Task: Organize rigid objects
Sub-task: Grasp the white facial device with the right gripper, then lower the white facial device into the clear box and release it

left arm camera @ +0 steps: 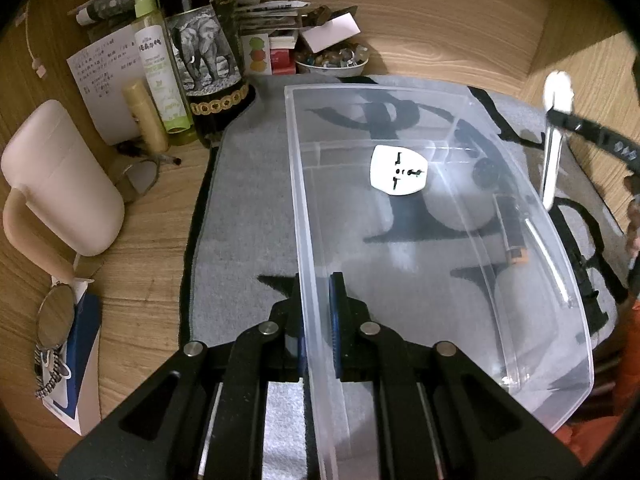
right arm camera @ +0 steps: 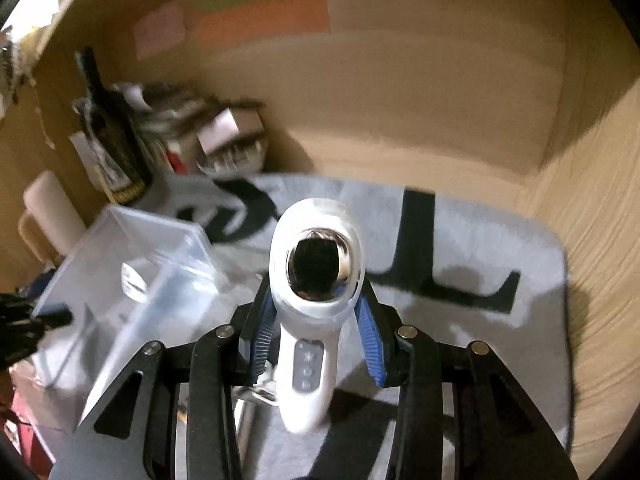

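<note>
Clear plastic bin (left arm camera: 440, 240) is sitting on the grey mat (left arm camera: 240, 208) with black lettering, taking up most of the mat's middle. The left gripper (left arm camera: 318, 304) is pinching the bin's near-left wall, jaws nearly closed, one blue pad inside the wall and one outside.

Inside the bin, a white plug adapter (left arm camera: 399, 174) is lying on the floor toward the far end, socket face up. A thin dark object with an orange end (left arm camera: 514, 236) is showing through the bin's right wall (whether it is inside or under the bin, I cannot tell).

The right gripper (right arm camera: 318, 320) is holding a white handheld device (right arm camera: 314, 300), jaws partly open around it and the blue pads (right arm camera: 370, 344) pressing its sides just below the head. The device's head is carrying a shiny metal face; three buttons are showing on a grey panel down the handle. It is hanging above the mat, right of the bin, well apart from the adapter. The right wrist view is motion-blurred.

Along the wooden desk's (left arm camera: 152, 240) far-left corner, a dark bottle with an elephant label (left arm camera: 204, 52), a green spray bottle (left arm camera: 158, 68) and a white mug (left arm camera: 60, 176) are standing beside the mat. A bowl of small trinkets (left arm camera: 332, 60) is sitting at the mat's far edge.
</note>
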### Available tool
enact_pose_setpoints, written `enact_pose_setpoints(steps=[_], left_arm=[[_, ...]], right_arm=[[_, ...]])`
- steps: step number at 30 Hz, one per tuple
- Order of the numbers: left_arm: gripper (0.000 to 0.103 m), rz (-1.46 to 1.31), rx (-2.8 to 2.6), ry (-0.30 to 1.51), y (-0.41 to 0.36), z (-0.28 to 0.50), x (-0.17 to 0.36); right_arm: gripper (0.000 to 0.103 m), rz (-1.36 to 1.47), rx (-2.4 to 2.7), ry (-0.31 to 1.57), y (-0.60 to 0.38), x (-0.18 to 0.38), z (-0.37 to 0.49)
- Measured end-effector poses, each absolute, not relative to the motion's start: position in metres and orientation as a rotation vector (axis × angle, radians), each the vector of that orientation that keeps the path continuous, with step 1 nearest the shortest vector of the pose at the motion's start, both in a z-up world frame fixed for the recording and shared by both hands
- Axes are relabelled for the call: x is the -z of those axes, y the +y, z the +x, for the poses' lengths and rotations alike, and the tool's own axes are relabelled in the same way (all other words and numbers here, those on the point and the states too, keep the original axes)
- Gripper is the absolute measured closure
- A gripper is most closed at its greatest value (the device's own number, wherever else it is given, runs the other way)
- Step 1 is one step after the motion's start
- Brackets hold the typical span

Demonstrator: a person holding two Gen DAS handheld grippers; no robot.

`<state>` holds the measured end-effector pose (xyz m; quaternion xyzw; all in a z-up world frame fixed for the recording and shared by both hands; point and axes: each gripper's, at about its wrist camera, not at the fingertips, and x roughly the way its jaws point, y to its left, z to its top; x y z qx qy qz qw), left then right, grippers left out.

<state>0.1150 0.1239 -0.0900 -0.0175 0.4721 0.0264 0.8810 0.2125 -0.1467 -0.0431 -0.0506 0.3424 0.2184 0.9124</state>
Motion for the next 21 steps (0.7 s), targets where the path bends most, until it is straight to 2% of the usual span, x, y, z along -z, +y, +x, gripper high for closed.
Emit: enact_pose_setpoints(steps=[9, 21], left_arm=[[0.097, -0.028, -0.057, 0.965, 0.124, 0.113, 0.088], [0.097, -0.034, -0.050, 0.954, 0.124, 0.111, 0.087]], right_arm=[[0.067, -0.113, -0.524, 0.552, -0.124, -0.010, 0.182], [0.067, -0.151, -0.655, 0.466, -0.074, -0.036, 0.153]])
